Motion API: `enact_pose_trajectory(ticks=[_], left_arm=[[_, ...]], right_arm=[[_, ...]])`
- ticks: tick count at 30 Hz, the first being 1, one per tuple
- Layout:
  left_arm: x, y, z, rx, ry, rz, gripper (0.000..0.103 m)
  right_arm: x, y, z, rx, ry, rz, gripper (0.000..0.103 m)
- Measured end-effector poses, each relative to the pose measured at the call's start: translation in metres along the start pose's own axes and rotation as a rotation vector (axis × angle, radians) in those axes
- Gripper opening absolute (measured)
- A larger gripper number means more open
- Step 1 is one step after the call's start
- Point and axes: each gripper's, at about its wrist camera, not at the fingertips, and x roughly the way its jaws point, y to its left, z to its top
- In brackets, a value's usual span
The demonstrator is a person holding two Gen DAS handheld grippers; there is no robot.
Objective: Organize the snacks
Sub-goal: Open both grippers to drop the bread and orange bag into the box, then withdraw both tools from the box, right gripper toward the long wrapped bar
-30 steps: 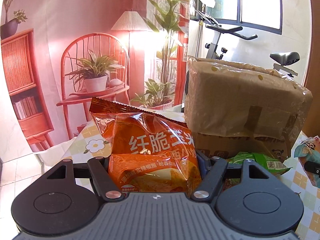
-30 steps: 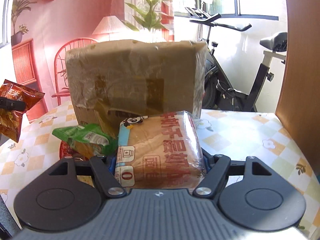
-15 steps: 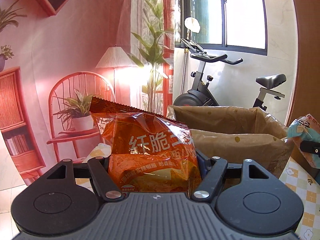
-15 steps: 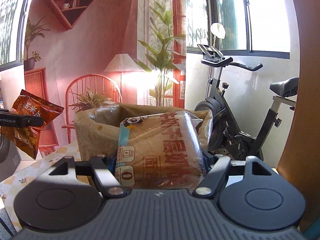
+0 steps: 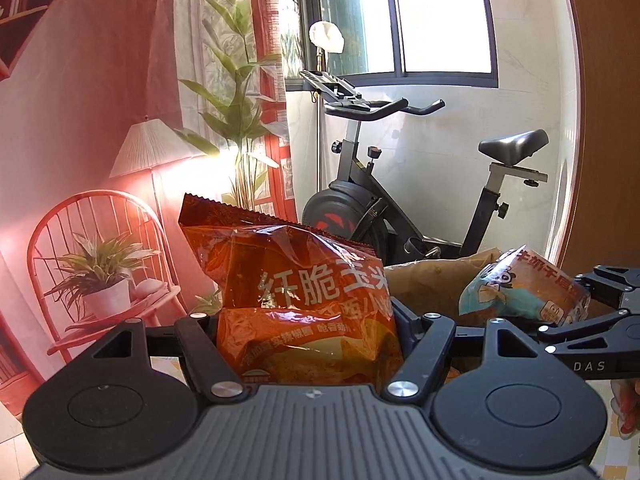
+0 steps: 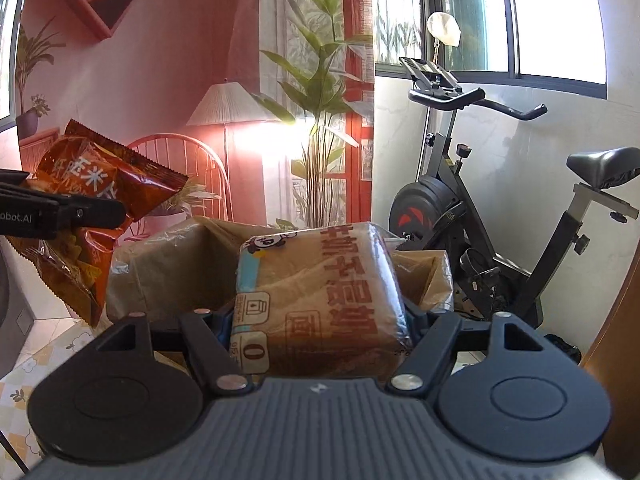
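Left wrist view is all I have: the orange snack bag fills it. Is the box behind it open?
Observer: Yes, the right wrist view shows the cardboard box with its top open.
Operator: What is the right gripper carrying?
Observer: A wrapped bread pack, clamped between its fingers, in front of the opening.
Operator: And my orange snack bag?
Observer: From the right wrist view it hangs left of the box, not over the opening.
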Motion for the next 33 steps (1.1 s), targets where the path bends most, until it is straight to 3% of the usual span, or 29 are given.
enact_pose_trajectory(ticks=[6,8,9,19,23,28,33], left_arm=[[0.029,-0.001,-0.007,0.018,0.052,-0.019,0.079],[0.034,0.000,-0.009,0.000,0.062,-0.026,0.089],[0.035,0.001,-0.010,-0.011,0.063,-0.027,0.089],[-0.015,0.025,-0.032,-0.059,0.048,-0.042,0.090],[-0.050,0.043,-0.059,-0.059,0.062,-0.036,0.090],[-0.099,0.074,-0.119,-0.155,0.120,-0.014,0.090],[-0.131,0.094,-0.168,-0.207,0.181,0.023,0.089]], right_arm=[[0.024,-0.005,-0.003,0.003,0.041,-0.017,0.078],[0.023,-0.007,-0.004,0.015,0.023,-0.014,0.090],[0.021,-0.009,-0.004,0.022,0.013,-0.011,0.092],[-0.034,0.001,-0.013,0.041,-0.040,0.068,0.092],[-0.058,0.013,-0.031,0.061,-0.044,0.096,0.092],[-0.084,0.039,-0.063,0.048,-0.039,0.143,0.092],[-0.090,0.070,-0.104,0.053,0.053,0.177,0.086]])
